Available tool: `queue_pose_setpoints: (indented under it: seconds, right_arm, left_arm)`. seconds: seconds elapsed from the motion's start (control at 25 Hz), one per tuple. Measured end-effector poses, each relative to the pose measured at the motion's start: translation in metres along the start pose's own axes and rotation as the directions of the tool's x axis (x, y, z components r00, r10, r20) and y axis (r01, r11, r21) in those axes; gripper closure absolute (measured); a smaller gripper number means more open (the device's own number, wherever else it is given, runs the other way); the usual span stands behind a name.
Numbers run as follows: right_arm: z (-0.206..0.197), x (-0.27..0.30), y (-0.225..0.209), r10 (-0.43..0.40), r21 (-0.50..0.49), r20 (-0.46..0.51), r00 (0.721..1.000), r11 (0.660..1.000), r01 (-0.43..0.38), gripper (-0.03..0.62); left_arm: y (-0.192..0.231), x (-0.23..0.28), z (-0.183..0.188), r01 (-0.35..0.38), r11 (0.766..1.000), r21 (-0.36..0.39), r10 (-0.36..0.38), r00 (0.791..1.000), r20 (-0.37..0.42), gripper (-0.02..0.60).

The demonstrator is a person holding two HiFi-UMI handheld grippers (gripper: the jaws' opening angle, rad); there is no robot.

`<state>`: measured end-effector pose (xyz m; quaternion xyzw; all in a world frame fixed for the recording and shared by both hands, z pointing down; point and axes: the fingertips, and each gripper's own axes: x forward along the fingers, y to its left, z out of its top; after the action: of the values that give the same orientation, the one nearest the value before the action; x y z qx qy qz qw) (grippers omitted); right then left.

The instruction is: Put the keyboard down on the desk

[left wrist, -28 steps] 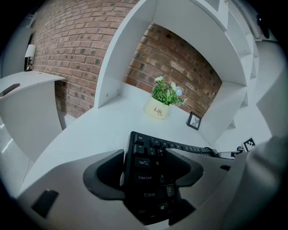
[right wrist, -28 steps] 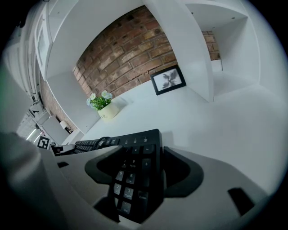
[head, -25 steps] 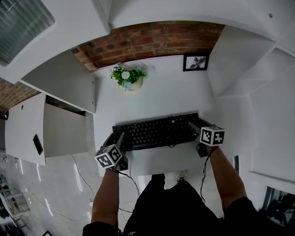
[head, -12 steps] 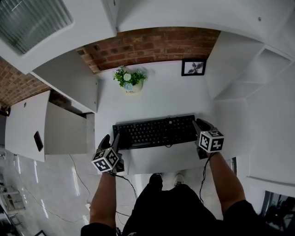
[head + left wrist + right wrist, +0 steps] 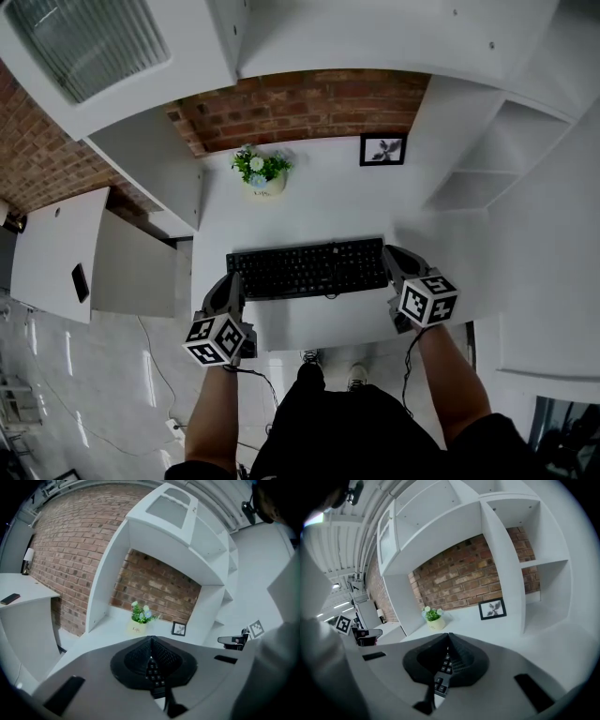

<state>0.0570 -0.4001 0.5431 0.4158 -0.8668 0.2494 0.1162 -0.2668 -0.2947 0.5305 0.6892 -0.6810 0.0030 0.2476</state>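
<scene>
The black keyboard (image 5: 309,269) lies flat on the white desk (image 5: 328,202), near its front edge. My left gripper (image 5: 232,279) sits at the keyboard's left end, my right gripper (image 5: 392,253) at its right end. Both are shut, with the jaw tips meeting and nothing pinched between them. In the left gripper view the closed left gripper (image 5: 151,639) shows a few keys of the keyboard (image 5: 152,672) through the slit beneath its tips. The right gripper view gives the same picture: the right gripper (image 5: 448,635) is closed, with the keyboard (image 5: 440,679) seen below.
A potted plant (image 5: 261,169) and a small framed picture (image 5: 382,148) stand at the back of the desk by the brick wall. White shelving rises on both sides. A dark phone (image 5: 79,281) lies on the low cabinet at the left.
Both grippers have gone from open to shut and have drawn back a little from the keyboard's ends. The keyboard stays flat on the desk.
</scene>
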Motion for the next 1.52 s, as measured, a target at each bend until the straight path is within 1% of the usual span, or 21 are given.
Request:
queue_pose_setpoints:
  seconds: [0.16, 0.32, 0.52, 0.72, 0.96, 1.16, 1.36, 1.52]
  right_arm:
    - [0.023, -0.027, 0.024, 0.073, -0.013, 0.063, 0.995, 0.997, -0.072, 0.577]
    - [0.038, -0.059, 0.044, 0.150, -0.075, 0.099, 0.984, 0.987, -0.143, 0.577]
    - [0.046, -0.099, 0.058, 0.227, -0.137, 0.117, 0.967, 0.968, -0.211, 0.577]
    - [0.036, -0.130, 0.063, 0.288, -0.154, 0.119, 0.950, 0.951, -0.269, 0.577]
    - [0.013, -0.146, 0.066, 0.323, -0.132, 0.103, 0.941, 0.942, -0.309, 0.577]
    - [-0.003, -0.152, 0.076, 0.332, -0.116, 0.087, 0.939, 0.940, -0.322, 0.577]
    - [-0.015, -0.155, 0.098, 0.324, -0.110, 0.072, 0.943, 0.943, -0.316, 0.577]
    - [-0.022, -0.165, 0.125, 0.305, -0.136, 0.068, 0.950, 0.946, -0.294, 0.577]
  left_arm:
    - [-0.051, -0.023, 0.022, 0.048, 0.997, 0.062, -0.051, 0.997, 0.052, 0.563]
    - [-0.097, -0.046, 0.028, 0.062, 0.992, 0.108, -0.073, 0.993, 0.096, 0.563]
    - [-0.144, -0.077, 0.020, 0.064, 0.988, 0.141, -0.082, 0.989, 0.125, 0.565]
    - [-0.178, -0.111, -0.003, 0.066, 0.987, 0.150, -0.085, 0.988, 0.128, 0.565]
    - [-0.191, -0.136, -0.034, 0.057, 0.989, 0.139, -0.070, 0.994, 0.089, 0.563]
    - [-0.194, -0.155, -0.047, 0.062, 0.989, 0.130, -0.072, 0.995, 0.069, 0.563]
    - [-0.180, -0.174, -0.054, 0.075, 0.992, 0.106, -0.082, 0.995, 0.064, 0.564]
    - [-0.163, -0.194, -0.057, 0.091, 0.993, 0.077, -0.097, 0.993, 0.074, 0.563]
